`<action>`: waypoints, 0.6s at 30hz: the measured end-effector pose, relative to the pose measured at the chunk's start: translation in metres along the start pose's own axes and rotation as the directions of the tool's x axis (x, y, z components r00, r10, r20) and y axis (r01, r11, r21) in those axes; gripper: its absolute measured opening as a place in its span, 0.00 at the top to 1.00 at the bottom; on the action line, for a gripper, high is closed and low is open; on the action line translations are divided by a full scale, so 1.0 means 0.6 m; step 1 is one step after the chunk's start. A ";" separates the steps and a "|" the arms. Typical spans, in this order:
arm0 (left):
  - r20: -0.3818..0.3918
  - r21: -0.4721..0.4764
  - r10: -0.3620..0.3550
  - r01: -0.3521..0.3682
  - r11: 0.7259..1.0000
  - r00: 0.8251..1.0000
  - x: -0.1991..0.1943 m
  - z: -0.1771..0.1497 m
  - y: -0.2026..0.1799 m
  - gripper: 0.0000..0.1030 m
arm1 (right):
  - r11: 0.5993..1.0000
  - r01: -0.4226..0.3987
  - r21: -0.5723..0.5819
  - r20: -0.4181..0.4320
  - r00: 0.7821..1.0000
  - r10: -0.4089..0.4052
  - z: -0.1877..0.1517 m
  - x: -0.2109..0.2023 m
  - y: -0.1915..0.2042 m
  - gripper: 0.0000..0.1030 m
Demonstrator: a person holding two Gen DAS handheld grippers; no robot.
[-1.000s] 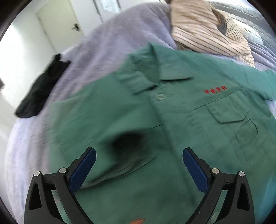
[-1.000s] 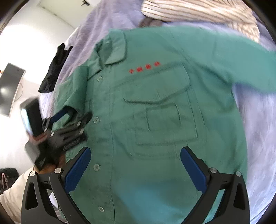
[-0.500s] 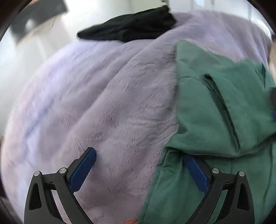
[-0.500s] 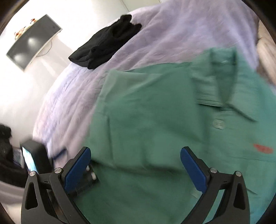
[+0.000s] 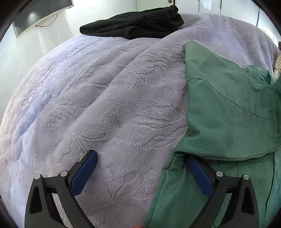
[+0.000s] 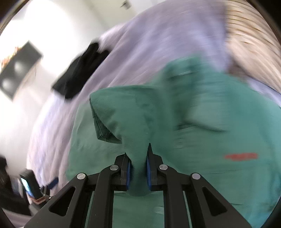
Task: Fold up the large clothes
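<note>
Green shirt point(image 6: 202, 114) on lilac blanket point(image 5: 105, 105), right hand-held gripper point(image 6: 137, 168) closing on its sleeve (bunched), left hand-held gripper point(image 5: 140, 173) spread wide.

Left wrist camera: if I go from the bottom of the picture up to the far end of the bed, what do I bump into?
Left tongs → fluffy lilac blanket → black garment at the far edge → white wall.
</note>
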State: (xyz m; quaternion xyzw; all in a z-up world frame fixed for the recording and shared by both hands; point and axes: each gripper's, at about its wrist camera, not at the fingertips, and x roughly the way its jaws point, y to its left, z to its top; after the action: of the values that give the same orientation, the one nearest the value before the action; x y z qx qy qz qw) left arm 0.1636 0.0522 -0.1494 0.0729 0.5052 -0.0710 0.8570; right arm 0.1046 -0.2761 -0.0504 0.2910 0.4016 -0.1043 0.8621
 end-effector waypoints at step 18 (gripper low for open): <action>-0.181 0.078 -0.345 0.363 0.928 0.921 0.086 0.236 -0.029 0.02 | 0.743 -0.477 0.470 -0.118 0.800 0.588 -0.148 0.111 0.036 0.22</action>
State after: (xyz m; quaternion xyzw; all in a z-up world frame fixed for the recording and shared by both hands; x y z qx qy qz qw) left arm 0.3059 0.0045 -0.1275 0.0328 0.5741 -0.2464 0.7801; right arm 0.1009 -0.2033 -0.1365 0.5824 0.3777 0.1041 0.7123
